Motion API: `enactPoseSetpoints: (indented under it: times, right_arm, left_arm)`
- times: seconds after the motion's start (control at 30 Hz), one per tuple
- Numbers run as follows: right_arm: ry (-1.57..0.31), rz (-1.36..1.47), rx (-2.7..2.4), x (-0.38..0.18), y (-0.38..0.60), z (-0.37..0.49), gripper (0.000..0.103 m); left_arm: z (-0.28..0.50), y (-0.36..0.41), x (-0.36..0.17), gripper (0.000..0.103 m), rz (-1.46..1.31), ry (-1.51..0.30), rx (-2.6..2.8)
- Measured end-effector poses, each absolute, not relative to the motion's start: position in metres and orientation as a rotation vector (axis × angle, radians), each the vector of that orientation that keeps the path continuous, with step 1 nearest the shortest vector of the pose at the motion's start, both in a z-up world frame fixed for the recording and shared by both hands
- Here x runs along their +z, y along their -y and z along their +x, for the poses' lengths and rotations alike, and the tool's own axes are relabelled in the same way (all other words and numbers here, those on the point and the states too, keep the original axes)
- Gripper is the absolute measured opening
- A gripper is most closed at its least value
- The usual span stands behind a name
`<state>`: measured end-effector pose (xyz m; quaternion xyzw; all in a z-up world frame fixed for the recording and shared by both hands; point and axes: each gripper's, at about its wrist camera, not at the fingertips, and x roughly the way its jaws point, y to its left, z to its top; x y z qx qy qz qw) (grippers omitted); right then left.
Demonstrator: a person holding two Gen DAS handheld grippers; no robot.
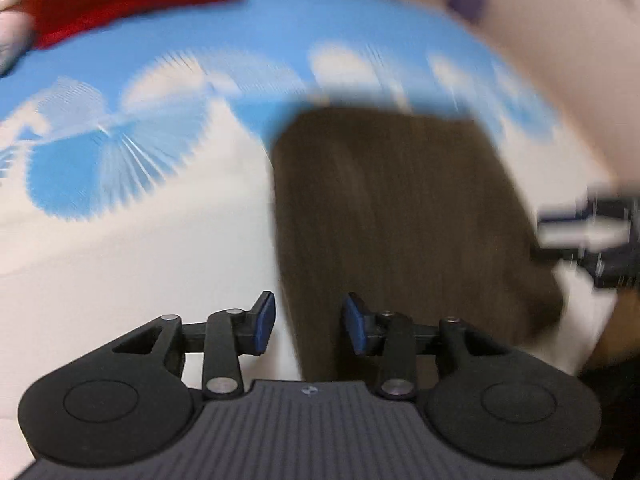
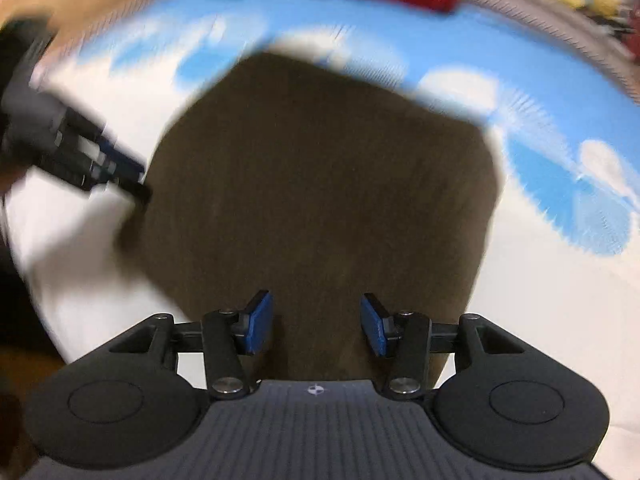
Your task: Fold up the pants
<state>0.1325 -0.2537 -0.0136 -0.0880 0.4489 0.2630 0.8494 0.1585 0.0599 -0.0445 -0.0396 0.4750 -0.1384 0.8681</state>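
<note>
A: Where did the pants [image 2: 320, 184] lie?
B: Folded flat on the blue-and-white sheet [image 1: 120, 260], long axis running away from both cameras.
A: And the tongs?
B: Left gripper [image 1: 308, 326] and right gripper [image 2: 316, 326] both stood parted, empty.

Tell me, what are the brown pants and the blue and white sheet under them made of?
The brown pants look like soft matte cloth, maybe corduroy: faint lengthwise lines show, though blur could cause them. The blue and white sheet looks like smooth printed fabric, with blue patterns on white and no shine. Both pictures are too blurred to be sure.
</note>
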Motion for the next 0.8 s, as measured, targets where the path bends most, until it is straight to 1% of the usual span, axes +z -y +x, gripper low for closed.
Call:
enactPoseSetpoints:
  times: [0.03, 0.1, 0.17, 0.23, 0.43, 0.53, 0.57, 0.63, 0.67, 0.73, 0.8]
  right_arm:
    - [-0.946, -0.185, 0.554, -0.014, 0.254, 0.132, 0.051]
    - [-0.886, -0.102, 0.464, -0.006, 0.264, 0.147, 0.051]
    - [-0.841, -0.070, 0.362, -0.005, 0.269, 0.160, 0.051]
    - [-0.813, -0.026, 0.295, -0.005, 0.273, 0.171, 0.052]
    - [-0.813, 0.046, 0.204, -0.007, 0.274, 0.201, 0.053]
    - [-0.821, 0.052, 0.192, -0.013, 0.266, 0.201, 0.053]
    - [-0.824, 0.056, 0.184, -0.017, 0.266, 0.201, 0.053]
    - [-0.823, 0.060, 0.158, -0.015, 0.266, 0.199, 0.053]
    - [-0.816, 0.060, 0.145, -0.016, 0.265, 0.201, 0.053]
    - [-0.805, 0.056, 0.134, -0.013, 0.264, 0.198, 0.053]
    - [-0.775, 0.048, 0.109, -0.013, 0.262, 0.200, 0.053]
  left_arm:
    - [0.164, -0.068, -0.040, 0.043, -0.156, -0.957, -0.269]
    - [0.173, -0.079, -0.033, 0.048, -0.293, -0.884, -0.243]
    - [0.184, -0.085, -0.034, 0.058, -0.393, -0.836, -0.231]
    - [0.197, -0.089, -0.042, 0.062, -0.492, -0.843, -0.237]
    - [0.241, -0.091, -0.075, 0.062, -0.632, -0.943, -0.226]
    - [0.252, -0.086, -0.085, 0.062, -0.629, -0.962, -0.226]
    - [0.255, -0.085, -0.089, 0.056, -0.618, -0.956, -0.222]
    - [0.255, -0.085, -0.085, 0.035, -0.582, -0.934, -0.234]
    - [0.254, -0.087, -0.079, 0.031, -0.561, -0.907, -0.239]
    - [0.248, -0.093, -0.069, 0.030, -0.530, -0.856, -0.210]
    - [0.248, -0.103, -0.077, 0.031, -0.526, -0.881, -0.129]
